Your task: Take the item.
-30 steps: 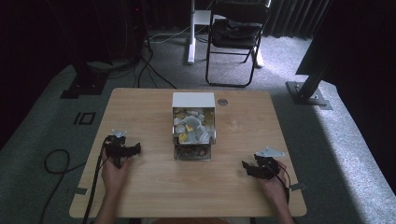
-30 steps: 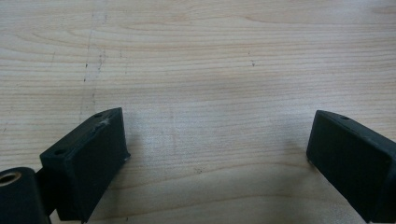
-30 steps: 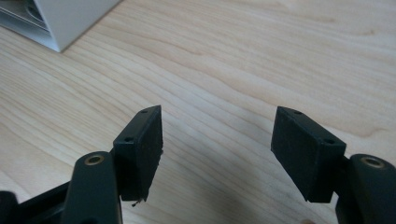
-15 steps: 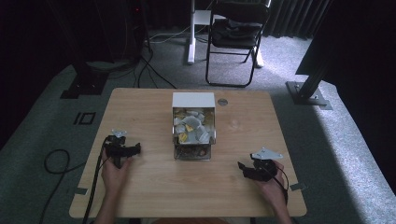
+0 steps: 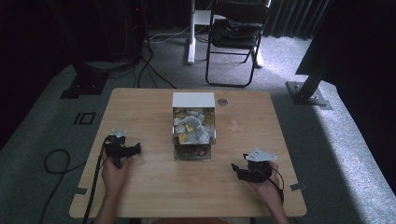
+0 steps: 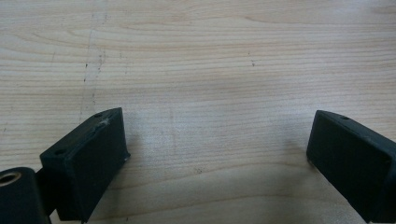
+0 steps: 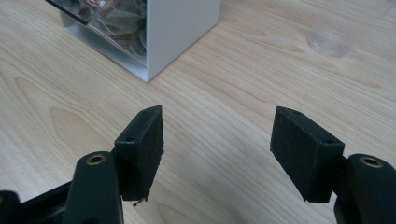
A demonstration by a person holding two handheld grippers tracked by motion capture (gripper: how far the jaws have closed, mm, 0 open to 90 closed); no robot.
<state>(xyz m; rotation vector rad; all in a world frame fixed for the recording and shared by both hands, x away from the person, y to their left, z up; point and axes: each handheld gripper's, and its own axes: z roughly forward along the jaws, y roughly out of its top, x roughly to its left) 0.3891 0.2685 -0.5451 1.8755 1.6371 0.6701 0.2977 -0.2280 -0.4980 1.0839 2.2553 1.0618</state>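
Grey carpet and dark curtains surround the light wooden surface (image 5: 140, 196), which occupies the centre of the high view.

Task status: not started, by judgement. The white box with a clear front, filled with small paper sachets (image 5: 193, 125), stands at the centre of the frame, untouched and well apart from both grippers.

- Left gripper (image 5: 122, 150): lower left of the frame, low over bare wood. Its fingers (image 6: 93, 154) are spread wide and hold nothing.
- Right gripper (image 5: 247, 170): lower right of the frame, angled toward the box. Its fingers (image 7: 144, 140) are likewise wide and empty; the box corner (image 7: 180, 28) appears at the upper left of the right gripper view.

Remaining: approach, grasp and handling of the box contents.

Surroundings: a round clear cap (image 5: 222, 101) lies behind the box to its right. A black folding chair (image 5: 236, 37) stands beyond the far edge. No obstruction lies between either gripper and the box.
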